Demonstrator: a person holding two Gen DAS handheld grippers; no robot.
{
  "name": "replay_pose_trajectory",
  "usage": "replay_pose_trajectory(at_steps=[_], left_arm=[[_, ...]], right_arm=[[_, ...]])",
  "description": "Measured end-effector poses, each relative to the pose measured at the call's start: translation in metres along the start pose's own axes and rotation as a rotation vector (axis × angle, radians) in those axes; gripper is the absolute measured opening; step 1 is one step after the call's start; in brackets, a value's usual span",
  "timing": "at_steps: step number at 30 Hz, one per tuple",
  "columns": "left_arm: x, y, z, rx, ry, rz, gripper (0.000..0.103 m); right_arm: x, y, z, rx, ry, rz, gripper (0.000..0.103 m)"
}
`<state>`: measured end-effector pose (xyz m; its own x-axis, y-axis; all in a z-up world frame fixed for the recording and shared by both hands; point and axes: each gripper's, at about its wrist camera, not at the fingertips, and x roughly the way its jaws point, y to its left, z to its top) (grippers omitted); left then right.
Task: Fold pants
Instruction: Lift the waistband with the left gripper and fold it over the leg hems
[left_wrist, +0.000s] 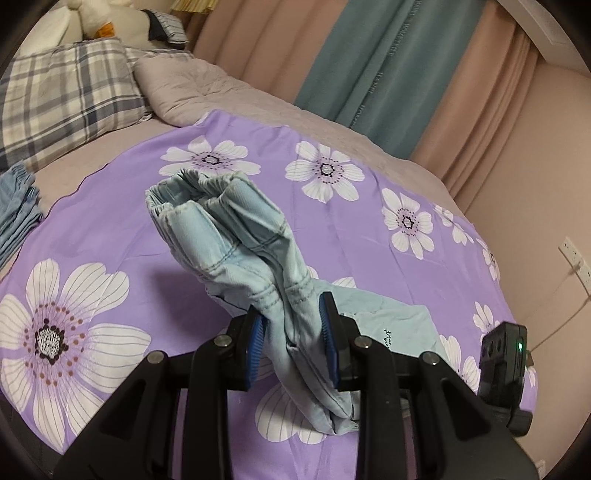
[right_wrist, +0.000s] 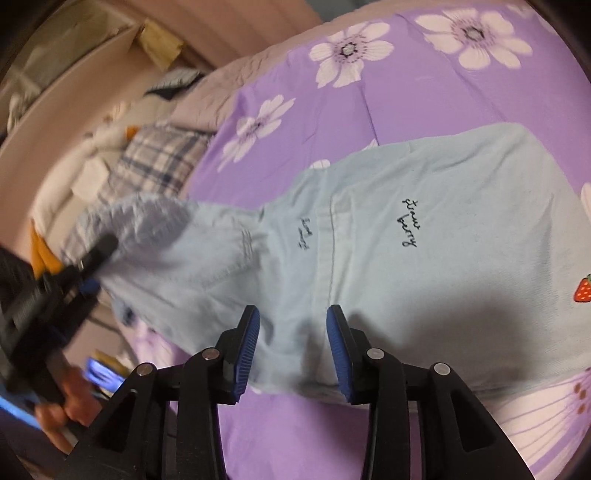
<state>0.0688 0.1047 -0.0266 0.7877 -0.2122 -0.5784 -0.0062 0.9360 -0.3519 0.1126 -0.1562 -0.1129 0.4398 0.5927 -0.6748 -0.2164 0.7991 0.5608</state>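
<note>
1. Nearest the lens in the left wrist view, the black left gripper (left_wrist: 293, 341) with blue ribbed pads is seen clamped on a bunched fold of the pale blue cotton pants (left_wrist: 236, 236); the cloth is pinched tight between both pads.
2. Lilac bed sheet printed with large white flowers (left_wrist: 332, 236) is spread over the bed and carries the pants.
3. Pink and teal curtains (left_wrist: 369, 66) are hung behind the bed.
4. The pants are seen in the right wrist view (right_wrist: 424, 288) mostly laid flat on the sheet, with dark script and a small red strawberry (right_wrist: 583, 290) stitched on them; one end is lifted off the sheet toward the left gripper (right_wrist: 92, 258), where the gathered elastic waistband (left_wrist: 192, 192) is raised and fanned out above the pads.
5. A blue and white plaid pillow (left_wrist: 66, 96) is placed at the head of the bed, with a white plush toy (left_wrist: 110, 22) behind it.
6. The black right gripper (right_wrist: 293, 349) is held over the flat part of the pants with its jaws apart; cloth is seen behind the gap, but the blue pads are not pressed on it.
7. A person's hand (right_wrist: 70, 410), blurred, is seen on the left gripper's handle.
8. A folded blue garment (left_wrist: 16, 214) is laid at the sheet's left edge.
</note>
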Motion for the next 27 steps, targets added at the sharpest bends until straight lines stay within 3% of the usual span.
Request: replay_pose_trajectory(at_steps=[14,24,27], left_arm=[[0.022,-0.077,-0.003,0.198,0.031,-0.072,0.028],[0.063,-0.123,-0.035,0.352,0.135,-0.086,0.028],[0.074,-0.131,-0.046,0.393,0.182,-0.106,0.027]], right_arm=[[-0.014,-0.047,-0.002,0.319,-0.072,0.316,0.052],[-0.03,-0.078,0.002,0.52,-0.162,0.572,0.071],[-0.029,-0.084,-0.001,0.575,-0.168,0.63,0.073]])
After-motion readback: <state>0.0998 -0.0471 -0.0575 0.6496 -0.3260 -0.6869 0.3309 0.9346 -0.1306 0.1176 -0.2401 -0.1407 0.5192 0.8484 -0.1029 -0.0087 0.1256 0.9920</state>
